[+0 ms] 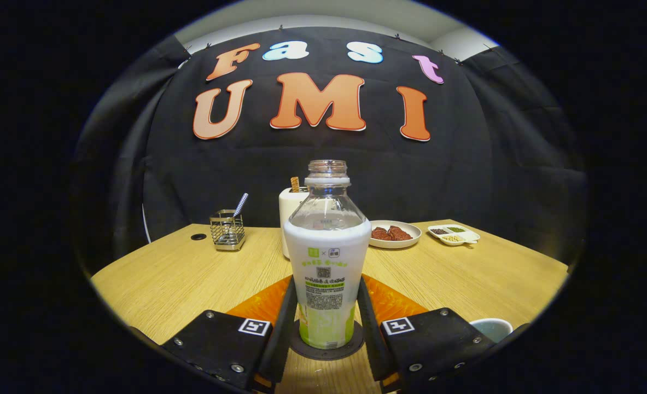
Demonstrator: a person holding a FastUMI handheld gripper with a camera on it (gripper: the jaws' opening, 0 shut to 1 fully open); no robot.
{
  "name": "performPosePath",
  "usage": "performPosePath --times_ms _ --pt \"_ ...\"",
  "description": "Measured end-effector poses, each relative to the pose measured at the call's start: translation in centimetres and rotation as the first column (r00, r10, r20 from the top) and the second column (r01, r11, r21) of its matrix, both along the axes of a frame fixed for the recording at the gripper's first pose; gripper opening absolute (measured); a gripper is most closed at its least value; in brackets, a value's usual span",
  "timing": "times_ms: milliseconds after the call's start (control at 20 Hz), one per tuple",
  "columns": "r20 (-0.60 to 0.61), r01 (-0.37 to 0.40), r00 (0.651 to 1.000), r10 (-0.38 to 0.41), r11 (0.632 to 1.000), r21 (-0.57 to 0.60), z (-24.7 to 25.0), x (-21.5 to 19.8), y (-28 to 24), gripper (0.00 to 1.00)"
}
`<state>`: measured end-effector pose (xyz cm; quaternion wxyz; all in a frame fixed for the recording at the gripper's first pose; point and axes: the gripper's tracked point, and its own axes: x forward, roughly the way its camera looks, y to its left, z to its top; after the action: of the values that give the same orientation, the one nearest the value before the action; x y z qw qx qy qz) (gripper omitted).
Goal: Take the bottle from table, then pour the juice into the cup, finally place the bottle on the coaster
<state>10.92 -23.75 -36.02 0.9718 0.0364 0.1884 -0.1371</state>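
Between the two fingers of the tool (326, 323) stands the bottle (327, 262), upright and uncapped, its base on a dark round coaster (350, 346) on the wooden tabletop (164, 284). Both fingers lie close along the bottle's sides; whether they press it I cannot tell. A cup (491, 328) sits just right of the right finger. Beyond are a wire holder (227, 230), a plate (394, 234) and a small divided dish (454, 235).

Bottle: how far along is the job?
Looks near the end: the uncapped clear plastic bottle with white-green label stands upright on the dark round coaster. The gripper fingers flank its base; contact unclear. Left: release, retract. Pour unverifiable: pale cup barely shows.
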Motion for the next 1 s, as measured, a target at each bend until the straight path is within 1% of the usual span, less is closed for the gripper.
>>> performPosePath --times_ms 100,250,400,450,500,600,700,800,1000 --pt "0.011 0.006 1.000 -0.006 1.000 0.011 -0.1 0.0 -0.2 0.62" --pt "-0.008 0.002 1.000 -0.002 1.000 0.014 -0.4 -0.3 -0.1 0.65" --pt "0.010 -0.010 1.000 0.009 1.000 0.018 0.8 -0.5 0.4 0.81" --pt "0.028 -0.008 1.000 0.007 1.000 0.014 1.4 -0.5 0.4 0.84" --pt "0.036 -0.005 0.999 0.004 1.000 0.022 1.8 -0.5 0.4 0.89" --pt "0.046 -0.003 0.999 0.001 1.000 0.024 2.5 -1.1 0.8 0.94" --pt "0.066 0.010 0.998 -0.010 1.000 0.001 3.8 -1.9 0.7 0.97" --pt "0.109 0.009 0.994 -0.009 1.000 0.007 6.1 -2.5 1.3 0.97" --pt "0.241 0.019 0.970 -0.018 1.000 -0.005 13.5 -4.3 1.9 0.97"
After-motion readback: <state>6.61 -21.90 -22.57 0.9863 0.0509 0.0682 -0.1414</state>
